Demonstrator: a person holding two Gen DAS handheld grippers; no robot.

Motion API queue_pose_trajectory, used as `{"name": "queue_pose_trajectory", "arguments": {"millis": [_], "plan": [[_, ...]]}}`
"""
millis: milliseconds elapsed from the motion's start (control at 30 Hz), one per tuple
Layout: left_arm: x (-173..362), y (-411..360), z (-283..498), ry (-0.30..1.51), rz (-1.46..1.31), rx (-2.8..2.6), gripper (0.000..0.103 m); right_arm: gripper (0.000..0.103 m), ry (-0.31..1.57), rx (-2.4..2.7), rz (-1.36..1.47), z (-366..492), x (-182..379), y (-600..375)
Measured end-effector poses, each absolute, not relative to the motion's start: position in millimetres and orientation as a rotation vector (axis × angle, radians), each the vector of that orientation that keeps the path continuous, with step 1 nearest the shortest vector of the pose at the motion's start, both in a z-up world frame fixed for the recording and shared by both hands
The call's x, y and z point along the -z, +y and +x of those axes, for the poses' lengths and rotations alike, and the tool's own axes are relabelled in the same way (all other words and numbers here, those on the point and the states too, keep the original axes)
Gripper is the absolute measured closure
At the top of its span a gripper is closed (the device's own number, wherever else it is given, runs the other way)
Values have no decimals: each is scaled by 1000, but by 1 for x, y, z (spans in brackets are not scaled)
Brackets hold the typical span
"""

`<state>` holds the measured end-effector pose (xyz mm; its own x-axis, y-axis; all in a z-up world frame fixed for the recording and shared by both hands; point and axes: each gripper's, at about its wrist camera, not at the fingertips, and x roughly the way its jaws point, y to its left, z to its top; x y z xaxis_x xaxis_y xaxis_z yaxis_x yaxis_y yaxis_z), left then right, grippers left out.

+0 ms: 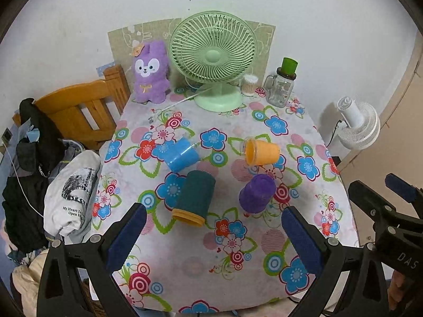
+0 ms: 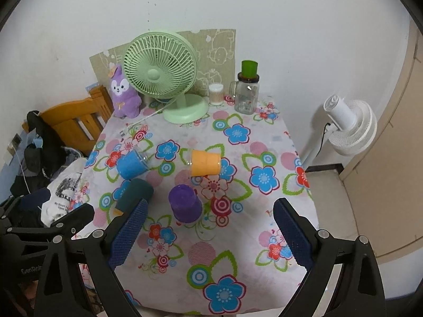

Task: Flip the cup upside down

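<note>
Several plastic cups are on the floral tablecloth (image 1: 206, 259). A blue cup (image 1: 182, 154) (image 2: 131, 164), an orange cup (image 1: 261, 152) (image 2: 205, 163) and a dark teal cup (image 1: 195, 198) (image 2: 134, 194) with an orange rim lie on their sides. A purple cup (image 1: 256, 193) (image 2: 185, 204) stands upside down. My left gripper (image 1: 214, 235) is open and empty, above the near table edge, just short of the teal cup. My right gripper (image 2: 211, 233) is open and empty, near the purple cup.
At the table's back stand a green desk fan (image 1: 214, 60), a purple plush rabbit (image 1: 150, 72), a cotton swab jar (image 1: 249, 84) and a glass mug jar (image 1: 281, 89) topped by a green cup. A wooden chair (image 1: 79, 108) with clothes is at left, a white fan (image 1: 359, 124) at right.
</note>
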<state>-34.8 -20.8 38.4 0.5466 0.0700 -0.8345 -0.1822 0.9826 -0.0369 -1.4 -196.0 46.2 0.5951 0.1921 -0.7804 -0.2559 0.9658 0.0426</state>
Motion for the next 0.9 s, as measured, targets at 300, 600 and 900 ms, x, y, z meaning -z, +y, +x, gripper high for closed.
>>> {"name": "queue_pose_trajectory", "arguments": {"millis": [300, 600, 900], "plan": [[-41, -23, -32, 972, -119, -149, 0, 6, 878, -250, -72, -2, -50, -200], [-39, -21, -28, 977, -140, -143, 0, 6, 890, -242, -76, 4, -46, -199], [-32, -16, -22, 1003, -138, -158, 0, 6, 919, -260, -69, 11, -38, -195]]}}
